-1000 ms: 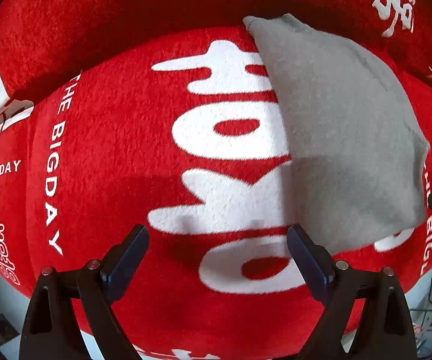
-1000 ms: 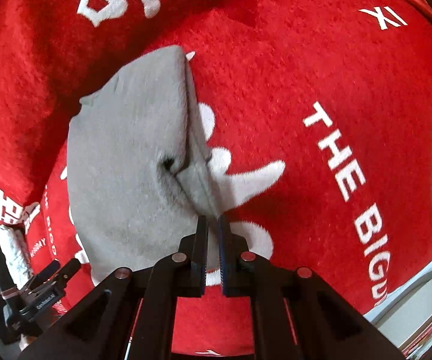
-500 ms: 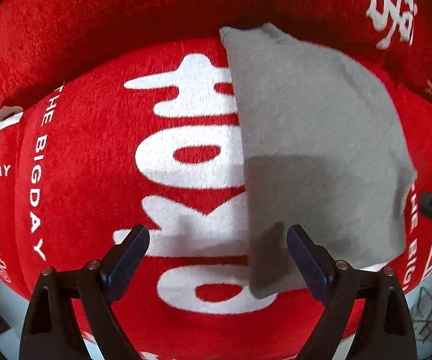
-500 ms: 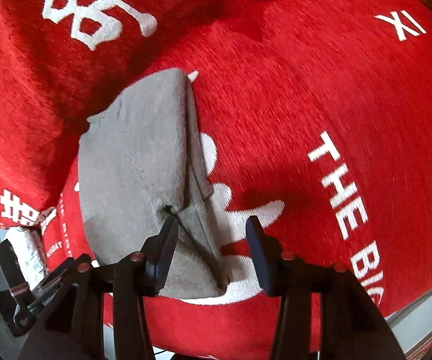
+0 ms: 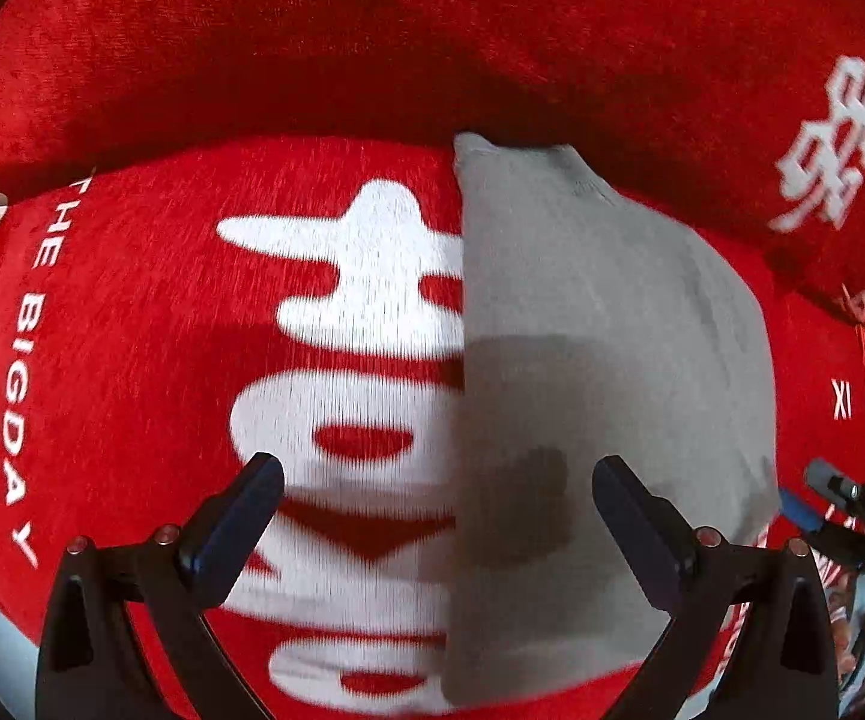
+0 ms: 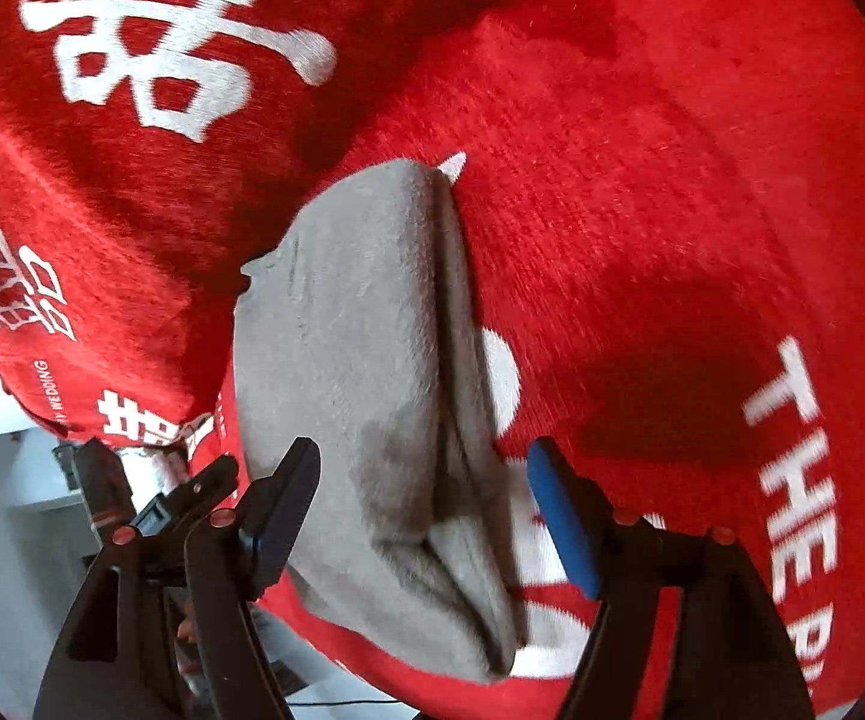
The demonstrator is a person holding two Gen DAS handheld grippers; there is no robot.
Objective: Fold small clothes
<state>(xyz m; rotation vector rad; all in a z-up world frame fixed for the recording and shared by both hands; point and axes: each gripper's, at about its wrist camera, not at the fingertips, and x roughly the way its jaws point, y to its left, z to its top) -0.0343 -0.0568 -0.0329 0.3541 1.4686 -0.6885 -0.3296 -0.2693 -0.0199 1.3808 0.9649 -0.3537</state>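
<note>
A small grey garment [image 5: 600, 372] lies folded on the red cushion cover [image 5: 162, 360] with white lettering. In the right wrist view the grey garment [image 6: 372, 372] shows a folded edge along its right side. My left gripper [image 5: 438, 498] is open and empty above the garment's left edge. My right gripper [image 6: 423, 492] is open and empty, its jaws standing on either side of the garment's near end, above it. The right gripper's blue-padded tip shows at the right edge of the left wrist view [image 5: 798, 507].
A red back cushion [image 5: 432, 42] rises behind the seat. The seat's front edge drops off to a pale floor [image 6: 0, 540] at the lower left of the right wrist view. The left gripper [image 6: 162, 498] shows there, beside the garment.
My right gripper has opened and let go of the garment's folded edge, then pulled back. My left gripper has shifted right, so the garment lies between its jaws.
</note>
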